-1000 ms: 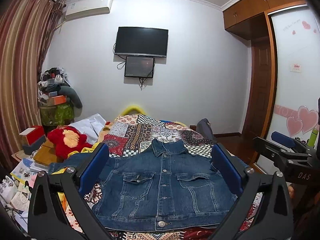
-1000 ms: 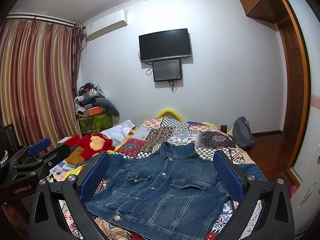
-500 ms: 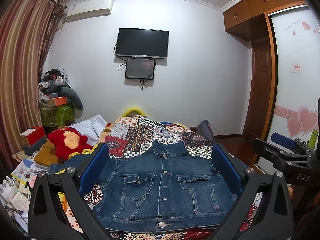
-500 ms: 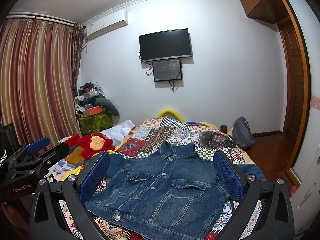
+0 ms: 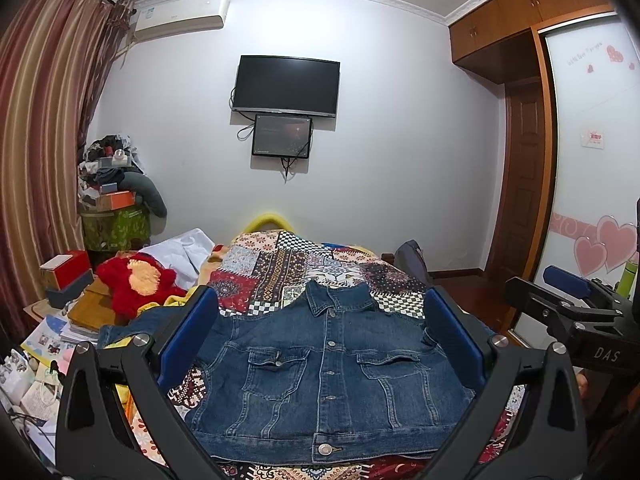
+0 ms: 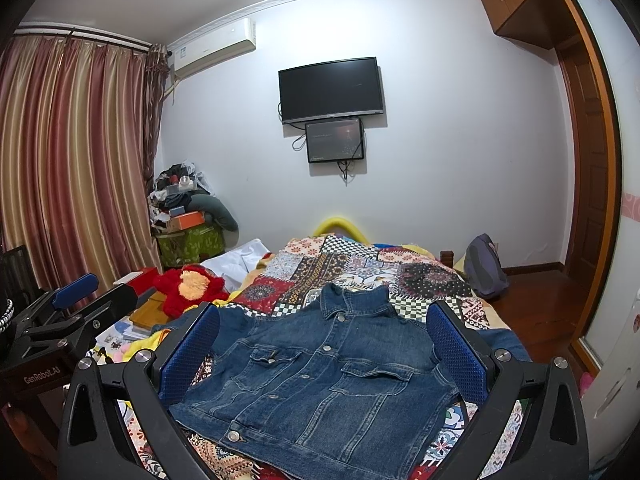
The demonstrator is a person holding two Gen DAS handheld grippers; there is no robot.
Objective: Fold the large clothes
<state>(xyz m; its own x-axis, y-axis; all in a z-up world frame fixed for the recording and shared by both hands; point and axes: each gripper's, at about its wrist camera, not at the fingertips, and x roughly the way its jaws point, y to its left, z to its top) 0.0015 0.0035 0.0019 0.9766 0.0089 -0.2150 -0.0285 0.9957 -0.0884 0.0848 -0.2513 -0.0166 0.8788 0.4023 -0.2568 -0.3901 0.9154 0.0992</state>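
Note:
A blue denim jacket [image 5: 328, 376] lies flat, front up and buttoned, on a patchwork bedspread [image 5: 288, 264]; its collar points away from me and its sleeves spread to both sides. It also shows in the right wrist view [image 6: 320, 384]. My left gripper [image 5: 320, 320] is open and empty, held above the near hem. My right gripper [image 6: 320, 328] is open and empty, also above the jacket. The right gripper shows at the right edge of the left wrist view [image 5: 568, 304], and the left gripper at the left edge of the right wrist view [image 6: 76, 300].
A red plush toy [image 5: 136, 280] and stacked books and boxes [image 5: 64, 280] lie left of the bed. A white cloth [image 5: 180, 248] lies at the far left of the bed. A grey backpack [image 6: 484, 268] stands by the far right corner. A wardrobe [image 5: 592, 160] is on the right.
Both grippers have drifted only slightly; the jacket lies as before and both stay open.

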